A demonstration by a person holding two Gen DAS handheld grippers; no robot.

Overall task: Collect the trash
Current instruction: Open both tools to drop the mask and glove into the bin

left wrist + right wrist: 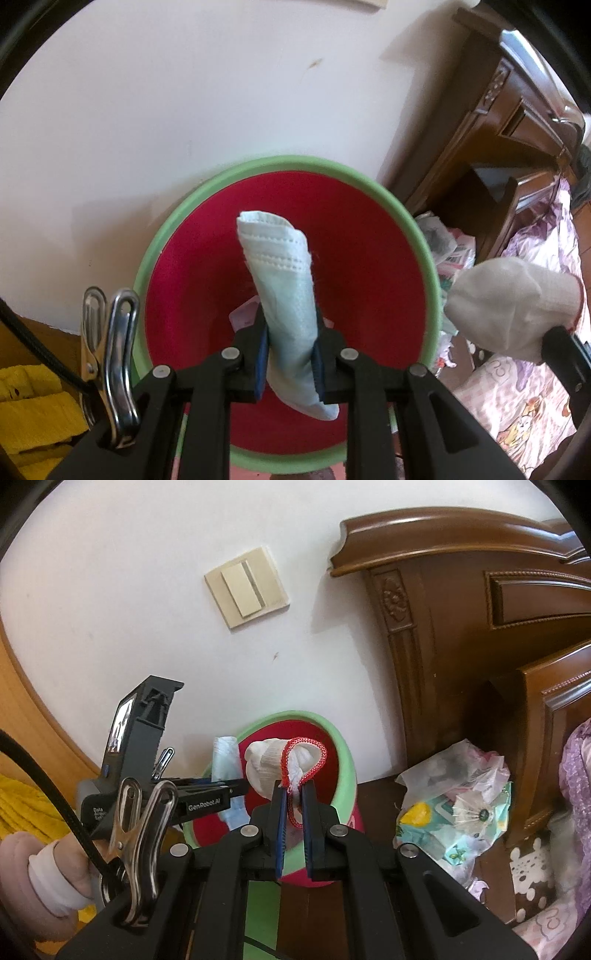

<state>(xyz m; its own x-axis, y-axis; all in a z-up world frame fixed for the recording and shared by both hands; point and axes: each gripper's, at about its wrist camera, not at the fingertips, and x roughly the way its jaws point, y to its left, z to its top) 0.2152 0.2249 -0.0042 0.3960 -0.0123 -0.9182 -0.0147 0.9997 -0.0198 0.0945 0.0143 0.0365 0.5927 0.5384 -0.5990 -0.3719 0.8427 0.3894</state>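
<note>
Pale blue face mask [284,295], folded into a soft roll, sits pinched between the blue pads of the left gripper [290,354] and hangs directly over the mouth of the trash bin [424,236], a red-lined tub with a green rim standing against the white wall [166,110]. White cotton glove [273,764] with a red knitted cuff is clamped by its cuff in the right gripper [291,812], jaws nearly together on the fabric; from the right wrist view it hangs over the bin's near rim, just right of the mask. Inside the bin a small pale scrap [245,314] shows at the bottom behind the left fingers, so some collecting looks done already, though what it is cannot be made out. Judged state: both items picked up and brought to the bin, neither released; dropping them in is the step in hand. To the right of the bin, on the dark wooden surface beside the carved headboard [461,609], lies a heap of crumpled plastic bags and wrappers [454,805], which looks like trash left to collect. A patterned bedspread [517,406] shows at far right.
</note>
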